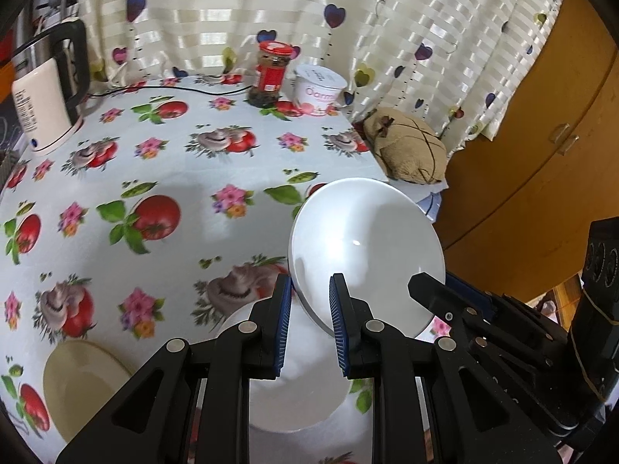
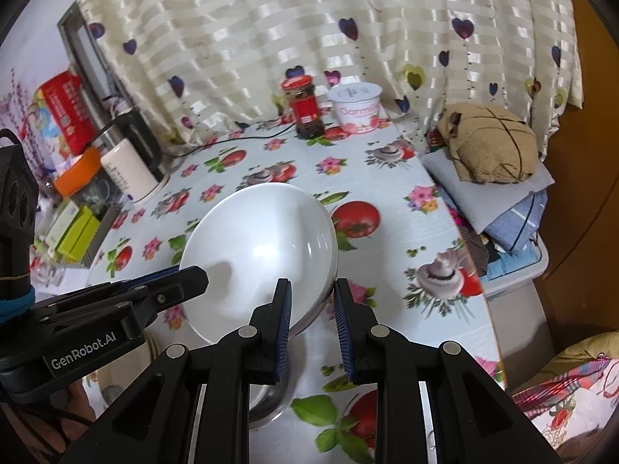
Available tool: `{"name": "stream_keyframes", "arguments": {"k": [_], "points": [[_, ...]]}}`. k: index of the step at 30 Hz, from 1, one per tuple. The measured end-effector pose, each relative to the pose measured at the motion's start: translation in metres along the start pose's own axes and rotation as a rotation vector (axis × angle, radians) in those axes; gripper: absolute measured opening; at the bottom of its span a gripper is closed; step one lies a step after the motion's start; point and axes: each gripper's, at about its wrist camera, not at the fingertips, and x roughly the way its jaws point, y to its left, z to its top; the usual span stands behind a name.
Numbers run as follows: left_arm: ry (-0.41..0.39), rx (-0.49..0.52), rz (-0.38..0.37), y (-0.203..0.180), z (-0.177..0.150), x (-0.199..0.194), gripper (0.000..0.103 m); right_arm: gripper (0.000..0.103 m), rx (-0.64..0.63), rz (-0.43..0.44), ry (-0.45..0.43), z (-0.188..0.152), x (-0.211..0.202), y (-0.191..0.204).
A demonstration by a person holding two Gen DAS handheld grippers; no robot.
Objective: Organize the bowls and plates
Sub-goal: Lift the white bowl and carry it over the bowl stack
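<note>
A white bowl (image 1: pixel 367 247) is tilted up above the table, with its rim between the fingers of both grippers. My left gripper (image 1: pixel 309 309) straddles its near-left rim, and my right gripper (image 2: pixel 311 309) straddles its right rim. The jaws of both look partly closed around the rim, with gaps showing beside it. The right gripper's fingers (image 1: pixel 429 290) reach over the bowl's right edge in the left wrist view; the left gripper's finger (image 2: pixel 185 276) lies over the bowl in the right wrist view (image 2: pixel 259 247). A white plate (image 1: pixel 301 398) lies below. A cream plate (image 1: pixel 81 382) lies at lower left.
A kettle (image 1: pixel 46 96) stands at the far left of the flowered tablecloth (image 1: pixel 185 178). A red-lidded jar (image 1: pixel 271 73) and a yoghurt tub (image 1: pixel 319 91) stand at the back by the curtain. A brown cushion (image 1: pixel 406 150) lies off the table's right edge, by a wooden cabinet (image 1: pixel 541 135).
</note>
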Motion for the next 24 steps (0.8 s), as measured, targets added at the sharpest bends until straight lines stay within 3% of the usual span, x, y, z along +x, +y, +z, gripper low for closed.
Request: {"name": "stream_keyframes", "arguments": {"k": [24], "points": [[0.054,-0.066,0.061,0.034,-0.047,-0.011,0.021,0.022,-0.074,0.065,0.078,-0.039,0.009,0.041]]}}
